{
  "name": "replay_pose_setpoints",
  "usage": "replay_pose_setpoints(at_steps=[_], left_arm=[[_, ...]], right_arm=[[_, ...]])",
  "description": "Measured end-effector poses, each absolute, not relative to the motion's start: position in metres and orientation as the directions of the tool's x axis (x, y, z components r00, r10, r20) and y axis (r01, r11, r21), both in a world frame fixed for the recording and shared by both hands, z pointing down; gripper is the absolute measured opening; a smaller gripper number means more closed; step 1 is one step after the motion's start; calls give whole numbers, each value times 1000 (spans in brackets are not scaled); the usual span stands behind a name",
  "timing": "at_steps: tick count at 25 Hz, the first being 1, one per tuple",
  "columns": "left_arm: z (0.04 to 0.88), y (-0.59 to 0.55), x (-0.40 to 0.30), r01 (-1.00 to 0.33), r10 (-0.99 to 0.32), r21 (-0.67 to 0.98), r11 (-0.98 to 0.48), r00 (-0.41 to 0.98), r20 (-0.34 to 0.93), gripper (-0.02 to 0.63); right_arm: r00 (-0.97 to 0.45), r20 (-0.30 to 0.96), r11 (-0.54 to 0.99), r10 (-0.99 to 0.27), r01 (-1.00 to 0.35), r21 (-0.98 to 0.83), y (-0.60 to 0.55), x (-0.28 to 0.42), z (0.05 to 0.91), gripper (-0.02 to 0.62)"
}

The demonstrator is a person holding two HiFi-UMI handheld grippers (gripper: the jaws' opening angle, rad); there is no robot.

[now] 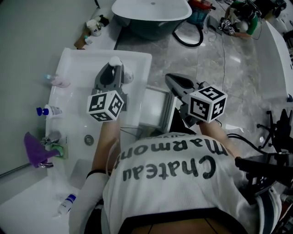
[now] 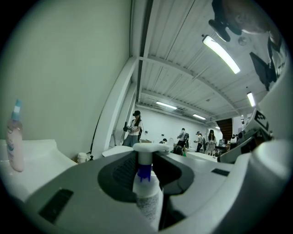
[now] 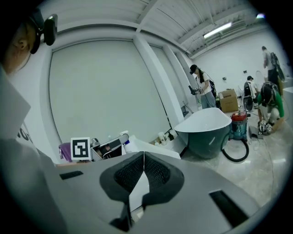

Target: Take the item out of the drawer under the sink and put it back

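Observation:
My left gripper (image 1: 114, 66) is shut on a small white bottle (image 2: 147, 196) with a blue collar and a white cap, held upright between the pads. In the head view it hangs over the right part of the white sink counter (image 1: 73, 64), and the bottle's cap (image 1: 115, 61) pokes out past the jaws. My right gripper (image 1: 170, 78) is shut with nothing in it, its pads touching at the tips (image 3: 143, 154). It hovers over the marble floor, just right of the open white drawer (image 1: 153, 107) below the sink.
On the counter stand a pink bottle (image 1: 59, 81), a blue-capped bottle (image 1: 48, 110), a purple cloth (image 1: 34, 148) by the faucet (image 1: 51, 140) and a tube (image 1: 67, 203). A bathtub (image 1: 151, 13) stands ahead. Several people stand far back (image 2: 135, 128).

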State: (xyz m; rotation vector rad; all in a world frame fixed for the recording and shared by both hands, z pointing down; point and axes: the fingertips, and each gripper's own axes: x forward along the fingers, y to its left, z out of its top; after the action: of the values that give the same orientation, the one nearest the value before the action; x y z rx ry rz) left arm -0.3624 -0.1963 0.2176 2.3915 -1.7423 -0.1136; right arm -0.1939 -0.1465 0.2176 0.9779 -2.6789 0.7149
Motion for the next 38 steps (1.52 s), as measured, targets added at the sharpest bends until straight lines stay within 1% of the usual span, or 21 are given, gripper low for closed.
replay_pose_setpoints(at_steps=[5,13,20,31,38], left_arm=[[229,-205,-356,-940,-946,148,-306,318,65,101],[244,-214,-360,-966,-966,142,-216,232,113,101],[247,-220,-360,-976,-974,132,-174,190,121,101],[248,-214,-354,-980,-976,80,-180,188,109,101],[250,-214,-353,-979,-969,64,-194,201,145,101]], right_arm=[[-788,339,667,-514,-616,-419,-169,-205,226,11],[-859,345,728,-379,-507,-462,-198,-236,235,11],[-885,337,741,-320,-456,-493,-217,-241,238,11],[-887,319,718,-333,-458,-524,-219,-228,245,11],[-886,304,709,-350,-463,-532,-214,-223,244,11]])
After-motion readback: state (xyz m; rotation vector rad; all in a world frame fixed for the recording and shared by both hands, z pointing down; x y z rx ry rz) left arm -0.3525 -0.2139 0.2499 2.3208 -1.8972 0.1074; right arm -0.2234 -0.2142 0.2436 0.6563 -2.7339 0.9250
